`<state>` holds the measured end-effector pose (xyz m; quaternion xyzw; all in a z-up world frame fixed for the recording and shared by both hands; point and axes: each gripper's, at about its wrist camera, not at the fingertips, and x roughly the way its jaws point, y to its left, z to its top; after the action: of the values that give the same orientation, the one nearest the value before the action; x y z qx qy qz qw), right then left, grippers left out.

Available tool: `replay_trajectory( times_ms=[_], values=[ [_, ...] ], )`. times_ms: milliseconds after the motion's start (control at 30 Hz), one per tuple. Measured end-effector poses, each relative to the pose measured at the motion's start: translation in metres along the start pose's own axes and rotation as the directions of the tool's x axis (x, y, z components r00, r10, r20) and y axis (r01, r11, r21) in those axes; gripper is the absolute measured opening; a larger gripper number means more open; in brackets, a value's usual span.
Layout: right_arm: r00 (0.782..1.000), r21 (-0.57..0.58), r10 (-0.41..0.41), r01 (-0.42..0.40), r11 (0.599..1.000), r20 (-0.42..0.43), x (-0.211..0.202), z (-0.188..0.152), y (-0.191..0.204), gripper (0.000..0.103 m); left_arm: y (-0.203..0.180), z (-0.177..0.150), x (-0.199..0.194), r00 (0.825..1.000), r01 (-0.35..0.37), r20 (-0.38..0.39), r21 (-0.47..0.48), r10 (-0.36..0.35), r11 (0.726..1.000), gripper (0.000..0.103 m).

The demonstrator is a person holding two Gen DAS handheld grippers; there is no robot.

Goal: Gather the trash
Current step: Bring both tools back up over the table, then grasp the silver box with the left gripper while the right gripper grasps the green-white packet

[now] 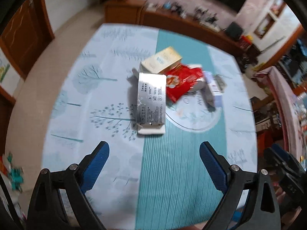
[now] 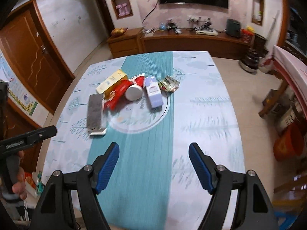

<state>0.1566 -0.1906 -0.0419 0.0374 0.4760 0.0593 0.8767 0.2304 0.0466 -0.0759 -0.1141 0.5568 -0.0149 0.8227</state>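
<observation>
A heap of trash lies mid-table: a silver carton (image 1: 151,103) (image 2: 95,113), a yellow box (image 1: 163,60) (image 2: 112,81), a red wrapper (image 1: 182,83) (image 2: 118,94), a white cup on its side (image 2: 134,93), a pale purple box (image 2: 153,93) (image 1: 214,85) and a small green wrapper (image 2: 169,84). My left gripper (image 1: 154,154) hovers open over the near part of the tablecloth (image 1: 172,172), short of the silver carton, nothing between its blue pads. My right gripper (image 2: 153,153) is open too, empty, nearer than the heap. The left gripper also shows at the left edge (image 2: 38,133) of the right wrist view.
The table (image 2: 211,115) wears a light blue tree-print cloth with a teal stripe. Behind it stand a wooden TV cabinet (image 2: 191,40) with clutter and a dark screen above. A wooden door (image 2: 32,57) is at left, an orange bucket (image 2: 289,143) on the floor at right.
</observation>
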Motion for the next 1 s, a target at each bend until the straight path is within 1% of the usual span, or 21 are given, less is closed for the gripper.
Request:
replay_trajectory(
  times_ms=[100, 233, 300, 367, 433, 467, 533, 633, 700, 767, 867, 1000],
  values=[
    [0.999, -0.021, 0.029, -0.029, 0.999, -0.041, 0.034, 0.029, -0.028, 0.075, -0.006, 0.021, 0.044, 0.997, -0.05, -0.069, -0.06, 0.045, 0.997, 0.094],
    [0.994, -0.027, 0.074, -0.076, 0.997, -0.081, 0.08, 0.065, -0.06, 0.075, -0.013, 0.042, 0.085, 0.987, -0.103, -0.131, -0.087, 0.092, 0.991, 0.094],
    [0.989, -0.032, 0.104, -0.109, 0.994, -0.109, 0.103, 0.082, -0.07, 0.075, -0.016, 0.05, 0.099, 0.983, -0.129, -0.145, -0.092, 0.115, 0.987, 0.094],
    [0.986, -0.058, 0.111, -0.119, 0.991, -0.124, 0.122, 0.094, -0.073, 0.075, -0.018, 0.057, 0.112, 0.978, -0.151, -0.161, -0.1, 0.134, 0.983, 0.094],
    [0.984, -0.104, 0.101, -0.117, 0.988, -0.144, 0.144, 0.105, -0.074, 0.075, -0.019, 0.061, 0.122, 0.974, -0.16, -0.176, -0.107, 0.139, 0.981, 0.094],
    [0.982, -0.127, 0.098, -0.119, 0.985, -0.161, 0.155, 0.109, -0.073, 0.075, -0.02, 0.063, 0.126, 0.969, -0.171, -0.198, -0.11, 0.147, 0.979, 0.094],
    [0.978, -0.171, 0.087, -0.12, 0.978, -0.189, 0.17, 0.114, -0.072, 0.075, -0.023, 0.065, 0.135, 0.965, -0.182, -0.209, -0.108, 0.157, 0.977, 0.094],
    [0.973, -0.259, 0.074, -0.13, 0.957, -0.217, 0.191, 0.119, -0.067, 0.075, -0.025, 0.067, 0.143, 0.963, -0.186, -0.22, -0.12, 0.157, 0.975, 0.094],
    [0.967, -0.312, 0.078, -0.154, 0.938, -0.241, 0.202, 0.121, -0.063, 0.075, -0.025, 0.069, 0.148, 0.962, -0.188, -0.226, -0.135, 0.155, 0.973, 0.094],
    [0.965, -0.348, 0.069, -0.157, 0.924, -0.252, 0.21, 0.123, -0.061, 0.075, -0.024, 0.07, 0.153, 0.961, -0.19, -0.229, -0.153, 0.153, 0.97, 0.094],
    [0.963, -0.382, 0.059, -0.16, 0.91, -0.262, 0.221, 0.129, -0.057, 0.075, -0.019, 0.072, 0.159, 0.96, -0.197, -0.232, -0.166, 0.156, 0.966, 0.094],
    [0.958, -0.393, 0.084, -0.192, 0.899, -0.276, 0.232, 0.136, -0.051, 0.075, -0.019, 0.076, 0.169, 0.954, -0.219, -0.244, -0.174, 0.173, 0.96, 0.094]
  ],
)
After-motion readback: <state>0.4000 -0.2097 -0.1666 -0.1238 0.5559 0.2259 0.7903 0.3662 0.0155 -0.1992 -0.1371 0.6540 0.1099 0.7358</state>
